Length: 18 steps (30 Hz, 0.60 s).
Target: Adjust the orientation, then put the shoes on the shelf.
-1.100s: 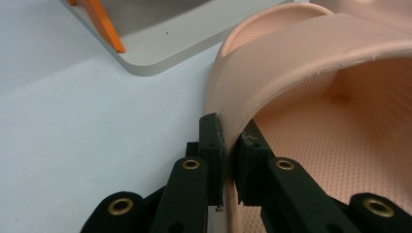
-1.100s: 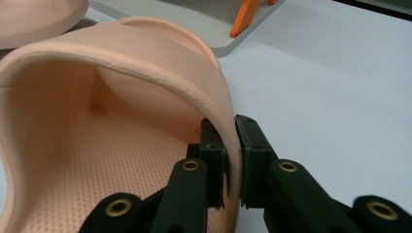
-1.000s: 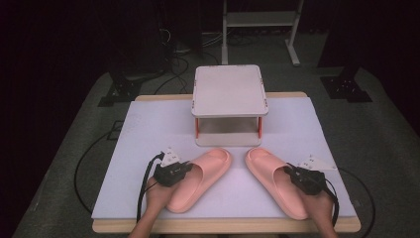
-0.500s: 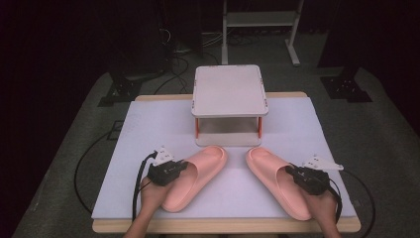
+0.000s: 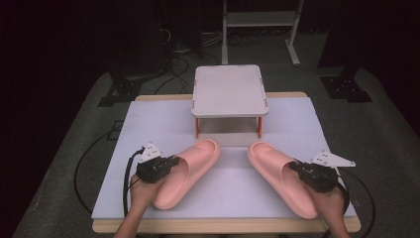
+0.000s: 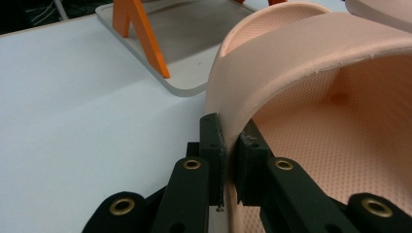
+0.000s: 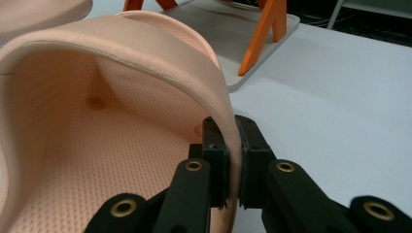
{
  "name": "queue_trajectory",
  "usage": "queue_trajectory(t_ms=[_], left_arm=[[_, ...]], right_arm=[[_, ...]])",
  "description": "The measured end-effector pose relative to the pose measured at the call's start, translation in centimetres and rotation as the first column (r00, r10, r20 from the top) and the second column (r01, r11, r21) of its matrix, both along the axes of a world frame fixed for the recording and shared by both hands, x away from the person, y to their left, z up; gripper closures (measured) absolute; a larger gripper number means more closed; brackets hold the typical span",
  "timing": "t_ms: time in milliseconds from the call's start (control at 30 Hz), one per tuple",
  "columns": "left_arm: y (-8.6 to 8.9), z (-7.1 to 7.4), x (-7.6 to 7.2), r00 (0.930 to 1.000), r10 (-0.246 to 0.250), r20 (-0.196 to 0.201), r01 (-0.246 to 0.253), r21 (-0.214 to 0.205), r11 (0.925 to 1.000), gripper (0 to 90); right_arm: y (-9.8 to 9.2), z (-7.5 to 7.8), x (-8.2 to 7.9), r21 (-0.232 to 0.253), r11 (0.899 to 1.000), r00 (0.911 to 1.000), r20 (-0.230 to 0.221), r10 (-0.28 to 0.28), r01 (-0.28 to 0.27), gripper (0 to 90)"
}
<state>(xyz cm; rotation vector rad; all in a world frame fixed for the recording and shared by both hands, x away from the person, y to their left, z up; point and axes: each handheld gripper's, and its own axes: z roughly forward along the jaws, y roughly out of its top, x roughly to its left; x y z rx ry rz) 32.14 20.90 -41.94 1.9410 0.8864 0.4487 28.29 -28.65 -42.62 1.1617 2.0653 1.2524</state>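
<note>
Two pink slide sandals lie toe-forward on the white mat. The left sandal has the outer edge of its strap pinched between the jaws of my left gripper, which is shut on it. The right sandal is held the same way: my right gripper is shut on the strap's outer edge. Both sandals look slightly raised at the heel end. A small white shelf with orange legs stands just beyond the toes.
The white mat covers a wooden table. Open mat lies left and right of the shelf. Cables trail from both grippers. Dark floor, stands and a metal rack sit behind the table.
Both hands have lifted a little with their sandals. The left sandal has shifted left and back toward the person; the right one has barely shifted.
</note>
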Motion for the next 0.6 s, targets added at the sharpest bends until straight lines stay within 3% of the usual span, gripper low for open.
queue_trajectory(t_ms=[600], left_arm=[[1.4, 2.1, -0.3, 0.9999, -0.004, 0.011, 0.005, -0.019, 0.9998, 84.0]], right_arm=[[0.0, 2.2, 0.3, 0.013, 1.000, 0.9998, 0.004, 0.017, -0.017, 84.0]])
